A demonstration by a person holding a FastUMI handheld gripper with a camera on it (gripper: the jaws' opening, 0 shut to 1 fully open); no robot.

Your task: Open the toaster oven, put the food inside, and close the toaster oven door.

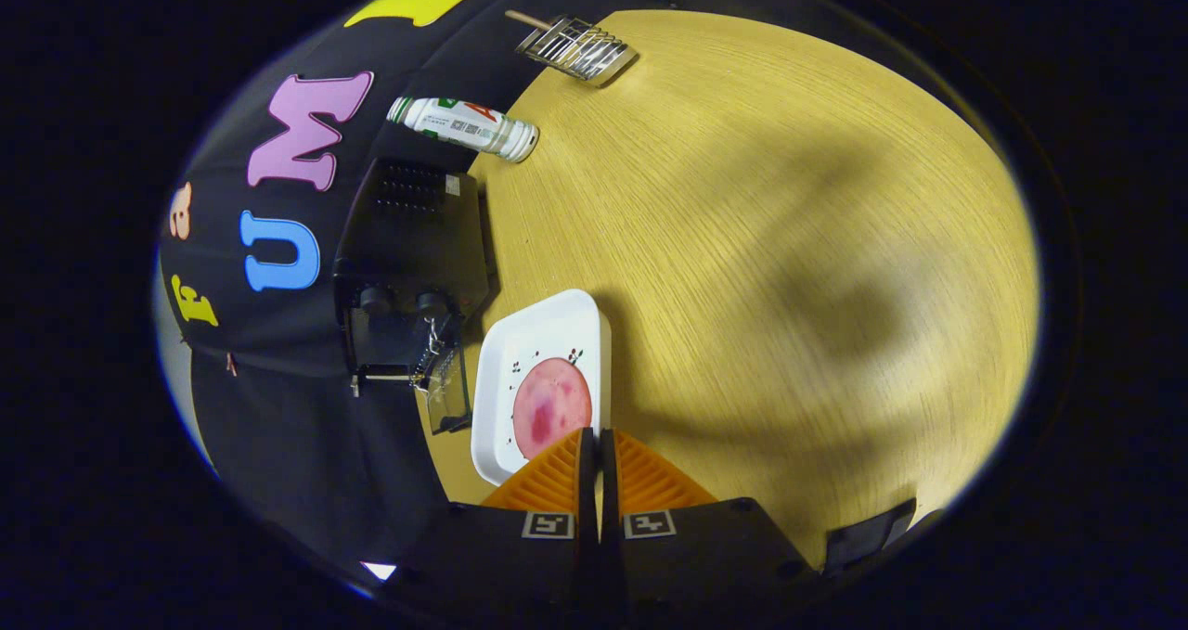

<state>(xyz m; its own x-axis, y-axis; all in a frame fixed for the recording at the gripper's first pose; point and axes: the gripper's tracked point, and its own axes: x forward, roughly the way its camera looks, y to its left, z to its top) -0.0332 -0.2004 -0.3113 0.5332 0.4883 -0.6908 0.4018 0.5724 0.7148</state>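
Pale wood-grain tabletop (742,240) carries a white square plate (538,333) bearing a round pink slice of food (551,405), which lies just ahead of the gripper (597,444). Its fingers are together with only a thin slit between them, holding nothing, their tips over the plate's near edge. Left of the plate stands the black toaster oven (413,268), its glass door (447,384) apparently hanging open. Farther off lie a white bottle (464,127) and a wire rack (577,48). Judging by this, loading is in hand; next the fingers must part to take the plate.
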